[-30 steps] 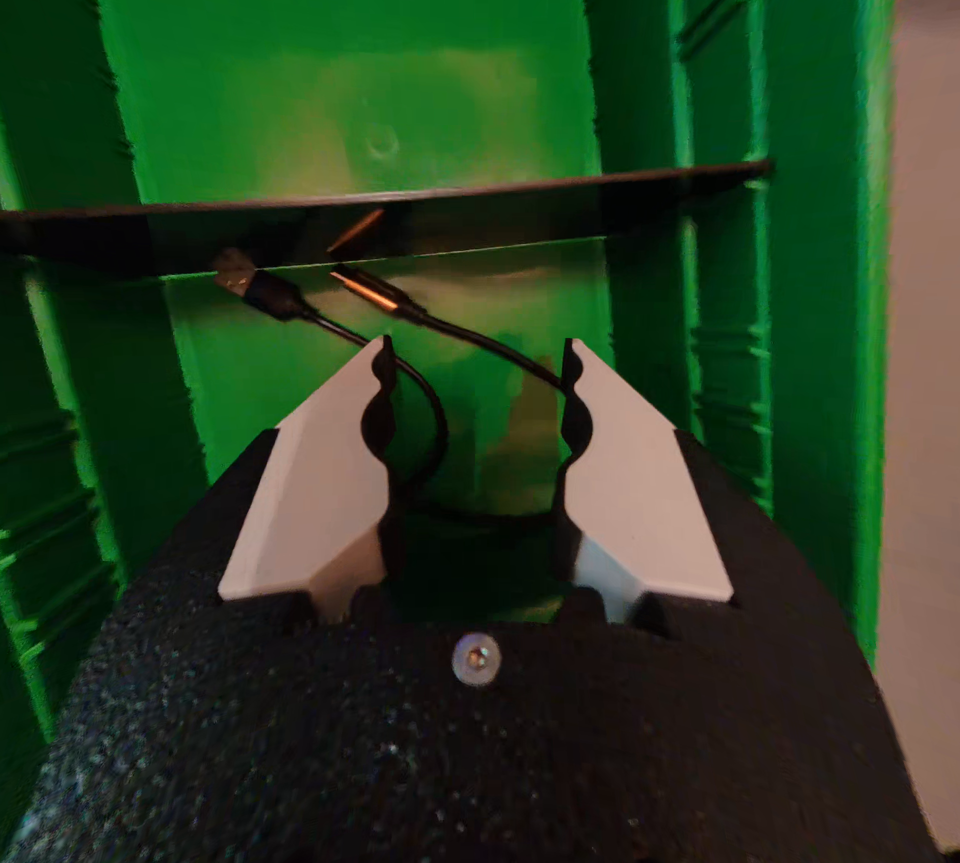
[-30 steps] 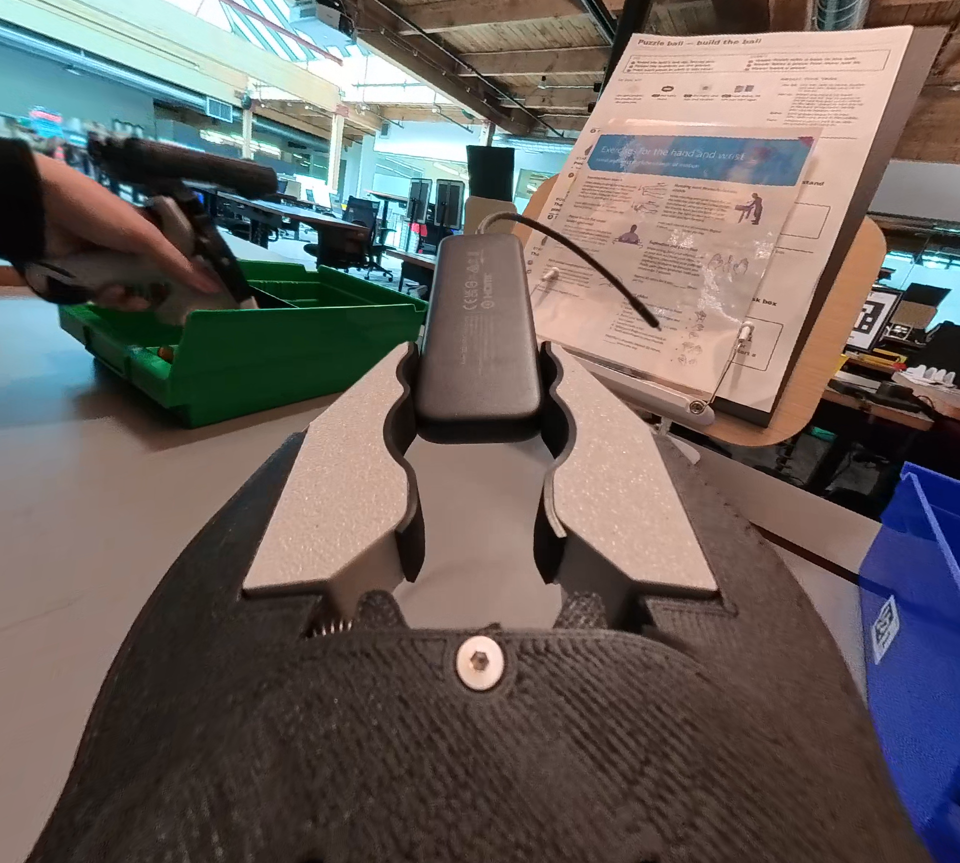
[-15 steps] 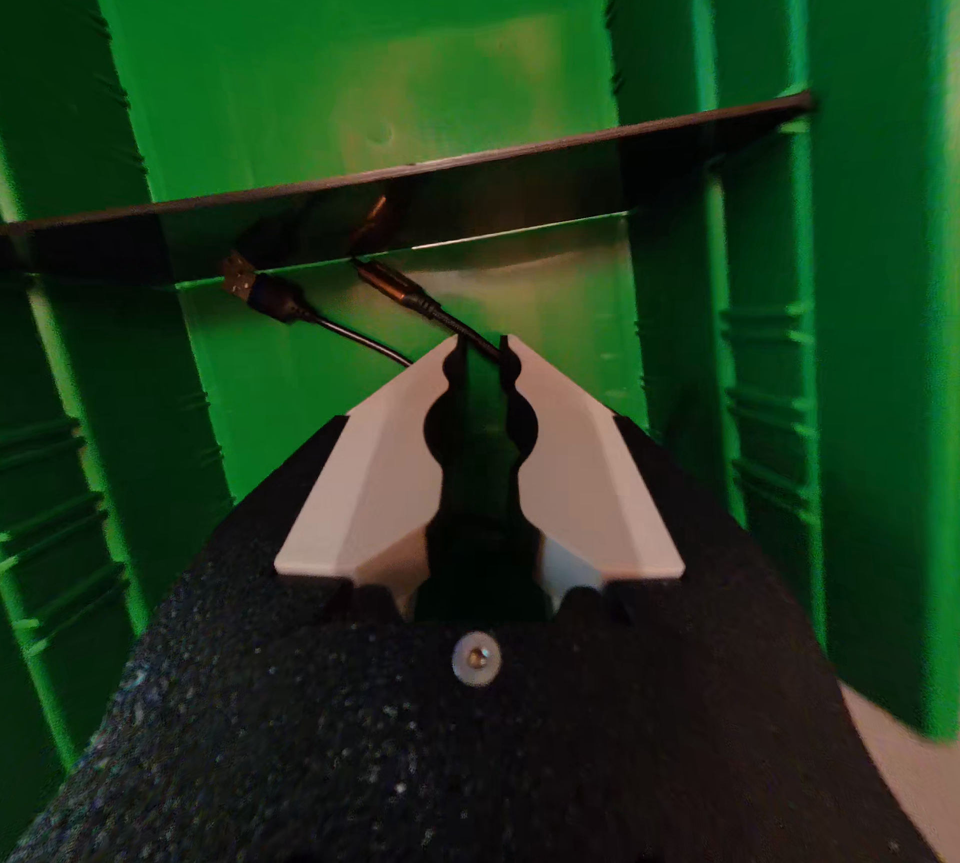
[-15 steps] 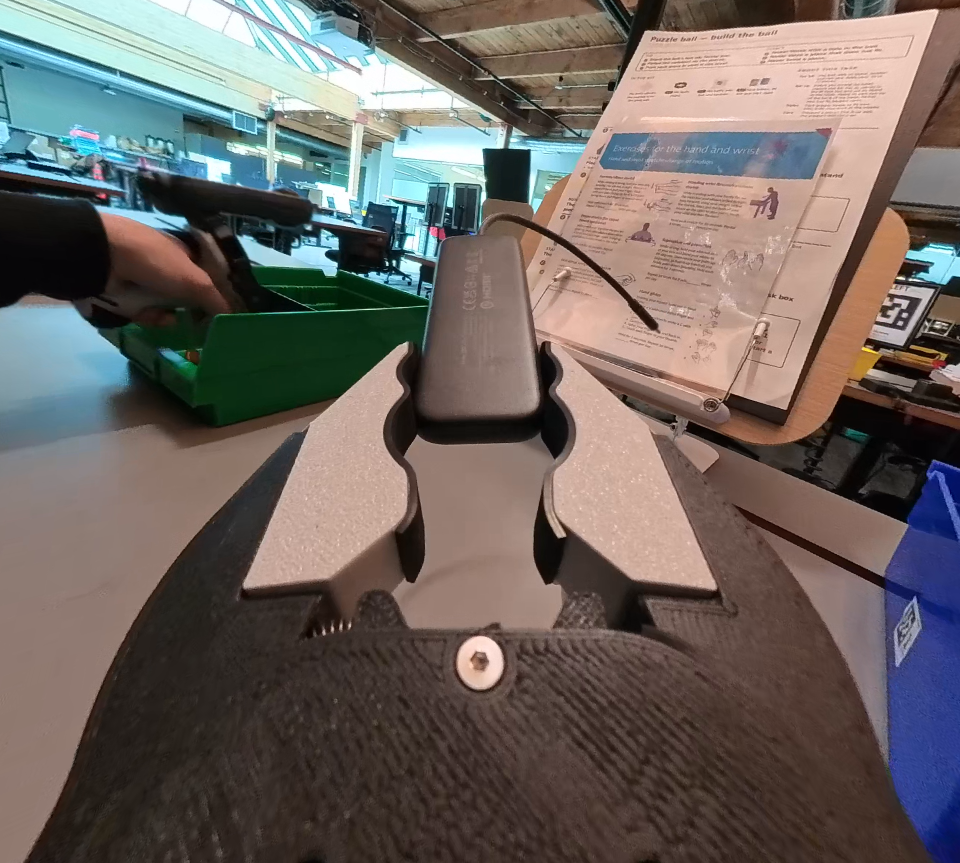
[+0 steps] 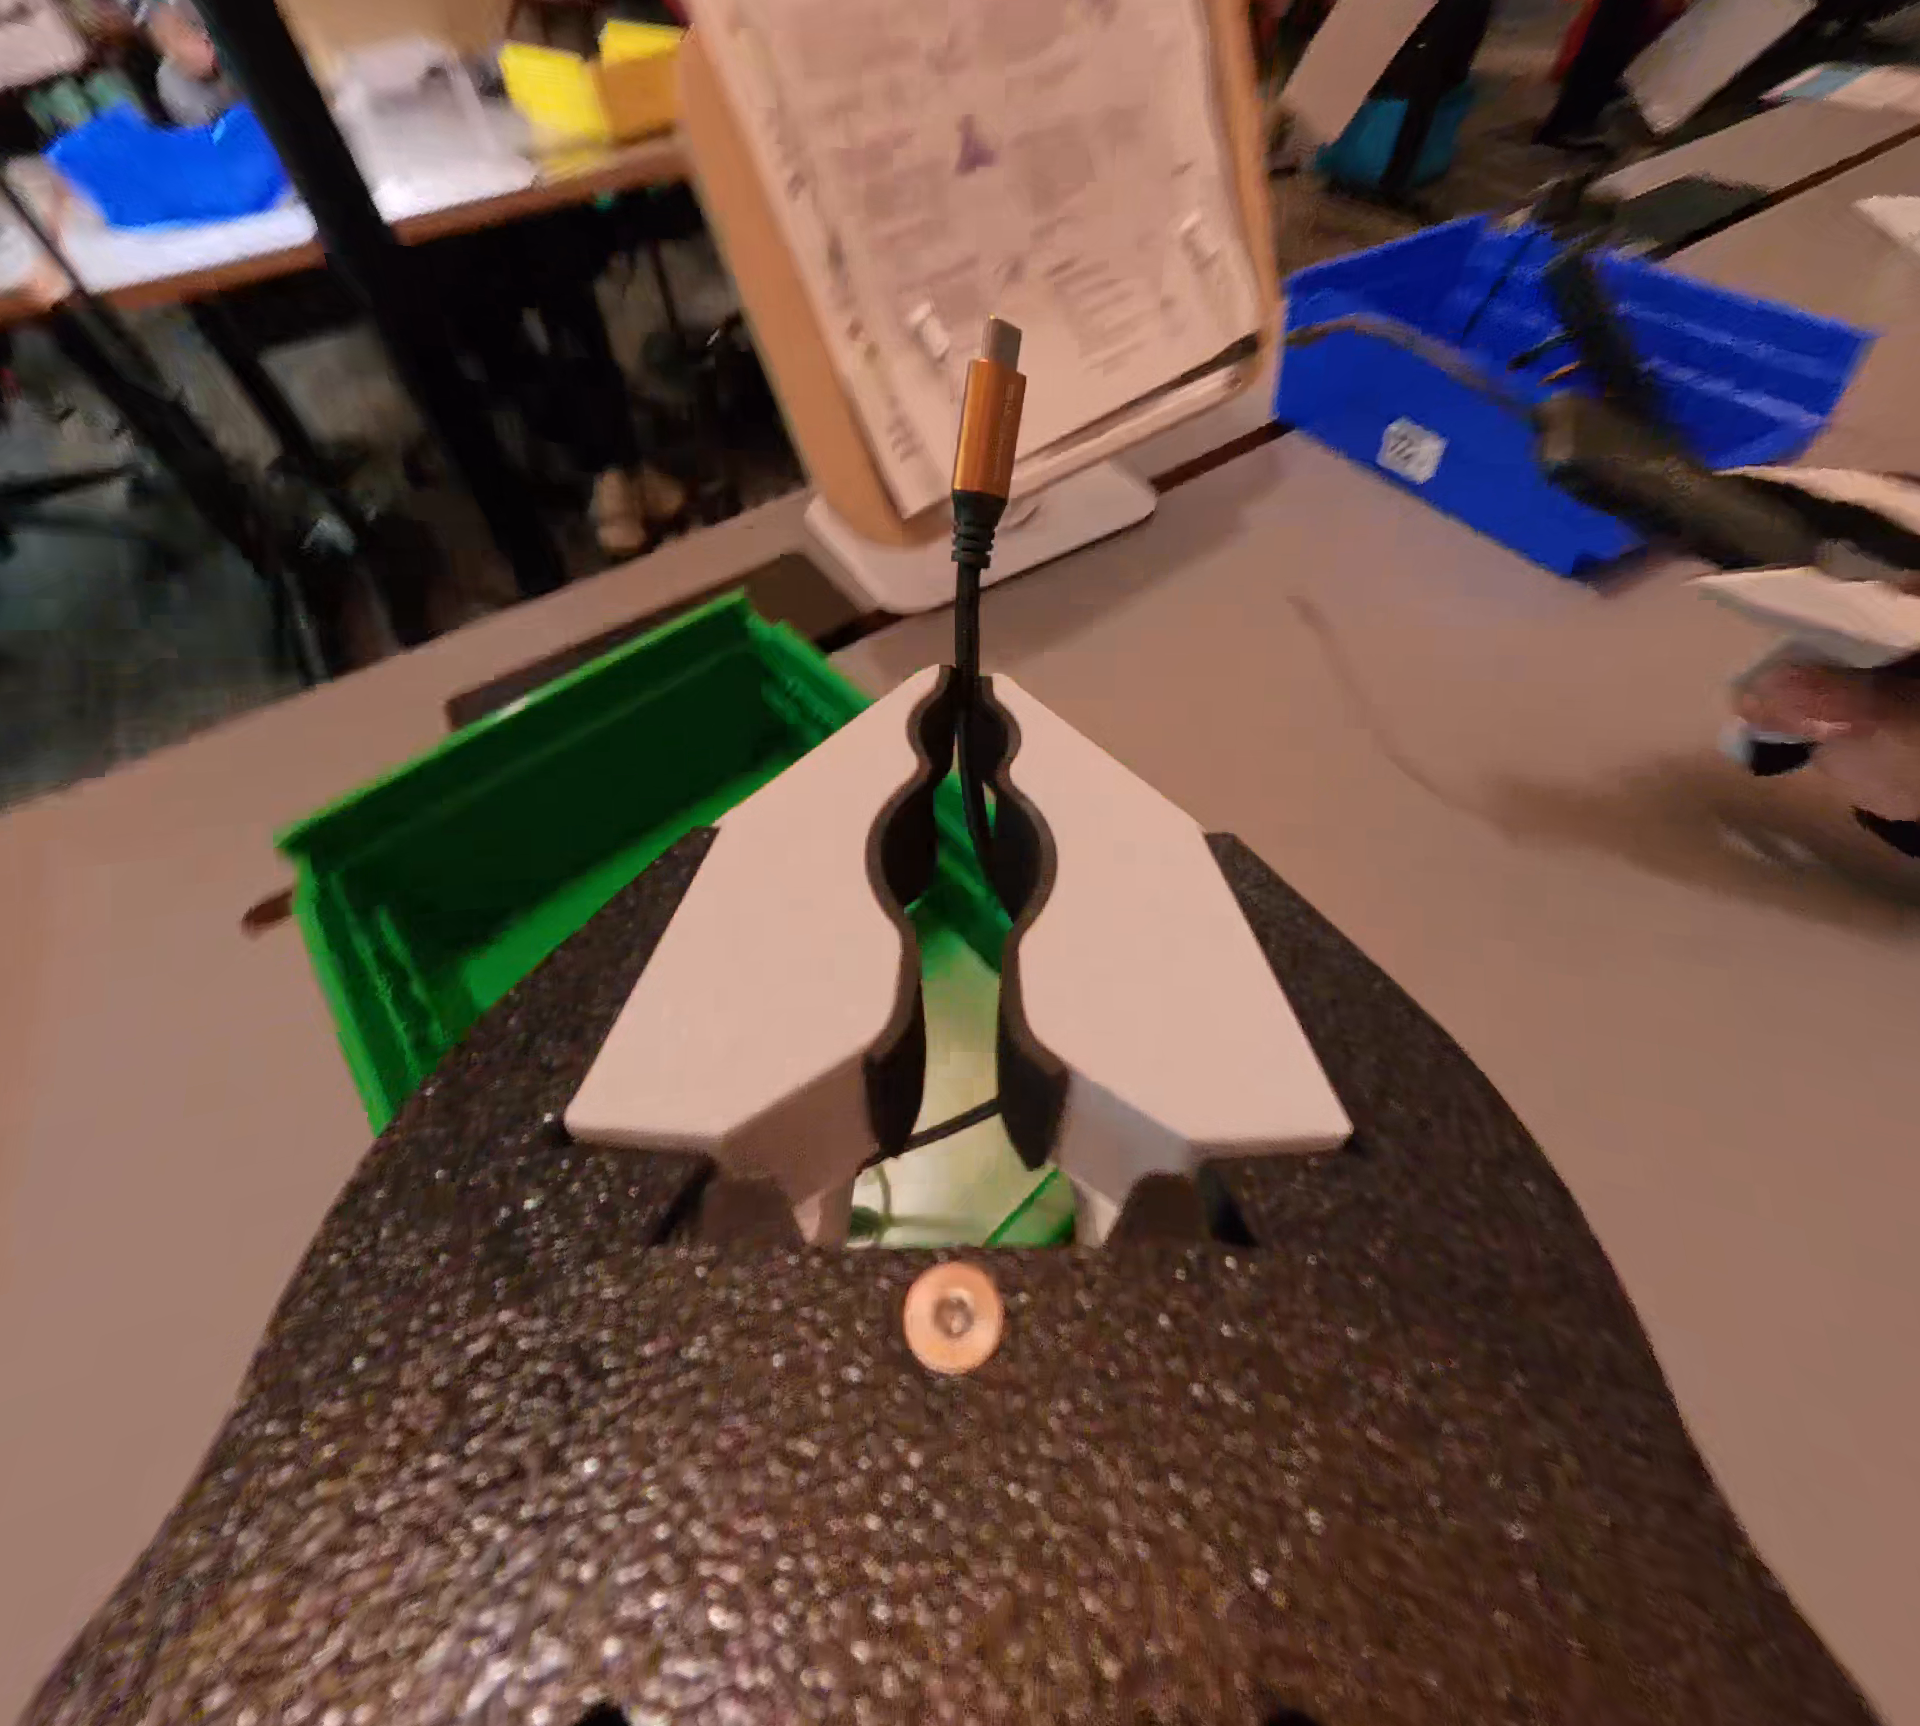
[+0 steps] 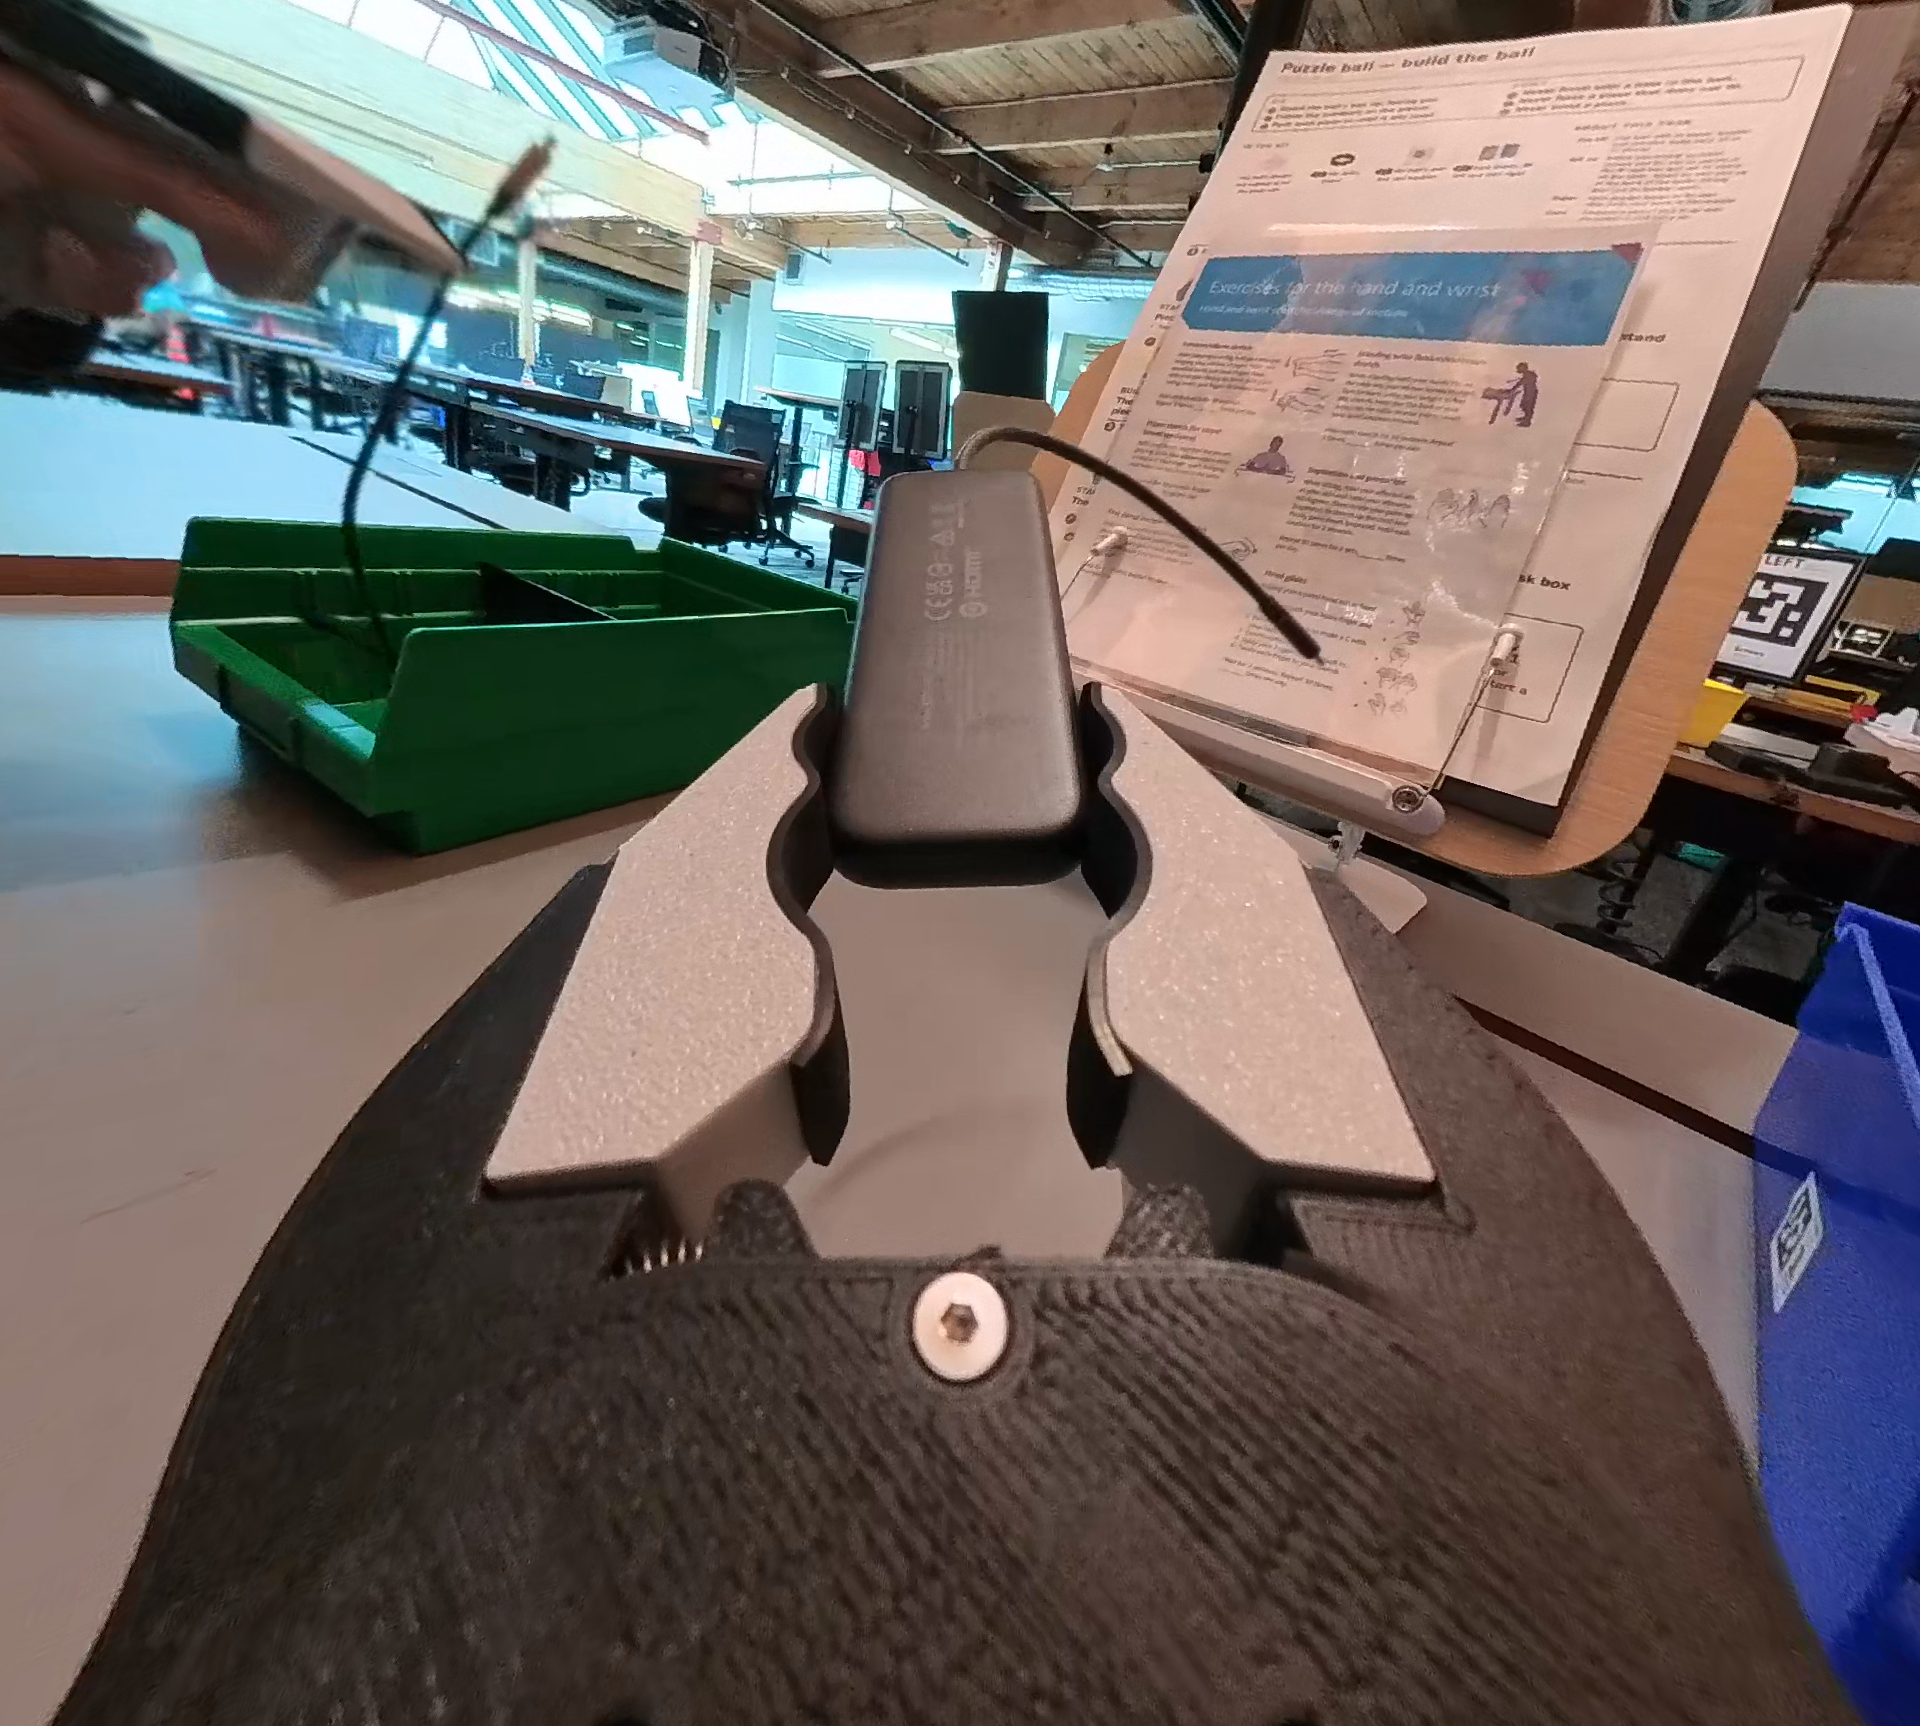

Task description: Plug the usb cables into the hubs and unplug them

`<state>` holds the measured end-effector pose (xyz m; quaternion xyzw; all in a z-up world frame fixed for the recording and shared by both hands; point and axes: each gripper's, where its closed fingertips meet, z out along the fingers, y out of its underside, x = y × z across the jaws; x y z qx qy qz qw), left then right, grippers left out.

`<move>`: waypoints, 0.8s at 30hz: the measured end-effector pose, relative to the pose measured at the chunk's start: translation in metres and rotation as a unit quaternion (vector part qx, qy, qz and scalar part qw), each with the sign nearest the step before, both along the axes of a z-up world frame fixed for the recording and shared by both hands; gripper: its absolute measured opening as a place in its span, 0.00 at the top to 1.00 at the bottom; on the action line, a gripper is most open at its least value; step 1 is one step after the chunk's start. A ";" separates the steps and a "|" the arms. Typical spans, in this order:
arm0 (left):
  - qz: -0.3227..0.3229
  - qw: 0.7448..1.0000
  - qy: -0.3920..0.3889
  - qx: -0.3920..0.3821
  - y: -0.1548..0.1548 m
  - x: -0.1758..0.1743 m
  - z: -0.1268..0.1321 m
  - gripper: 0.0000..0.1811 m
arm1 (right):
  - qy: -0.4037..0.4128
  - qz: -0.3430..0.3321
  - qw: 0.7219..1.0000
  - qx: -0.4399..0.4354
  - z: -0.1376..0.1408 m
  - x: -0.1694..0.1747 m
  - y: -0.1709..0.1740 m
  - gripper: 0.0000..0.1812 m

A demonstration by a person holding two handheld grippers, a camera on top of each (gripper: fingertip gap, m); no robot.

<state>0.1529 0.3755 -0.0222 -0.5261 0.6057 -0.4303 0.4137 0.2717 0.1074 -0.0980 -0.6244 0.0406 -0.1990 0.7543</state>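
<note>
Left wrist view looks down from above the green bin; right wrist view looks low across the surface. Both show the bin and document stand.

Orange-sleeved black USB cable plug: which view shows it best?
Left wrist view: the orange-sleeved black USB cable plug stands sharp above the shut left gripper. Right wrist view shows it only blurred, far off at left.

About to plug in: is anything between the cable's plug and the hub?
Nothing visible. The left claw holds the cable, orange plug free in air; the hub sits in the right claw, with only open table between.
</note>
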 end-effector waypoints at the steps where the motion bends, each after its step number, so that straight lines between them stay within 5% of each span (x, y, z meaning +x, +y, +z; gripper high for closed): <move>1: -0.026 1.000 -0.015 -0.006 -0.012 -0.002 0.011 0.99 | 0.000 -0.001 1.000 0.000 0.000 0.001 -0.001 0.75; 6: -0.188 0.974 -0.114 -0.051 -0.073 -0.018 0.064 0.99 | 0.000 -0.007 1.000 0.007 0.003 0.005 -0.006 0.75; 13: -0.306 0.915 -0.079 -0.252 -0.151 -0.012 0.068 0.99 | 0.008 -0.013 1.000 0.017 0.007 0.011 -0.013 0.75; 19: -0.338 0.875 -0.027 -0.346 -0.208 0.023 0.015 0.99 | 0.021 -0.018 0.999 0.029 0.010 0.019 -0.020 0.75; 24: -0.211 0.879 -0.010 -0.428 -0.184 0.043 -0.043 0.99 | 0.019 -0.019 0.999 0.034 0.012 0.020 -0.024 0.75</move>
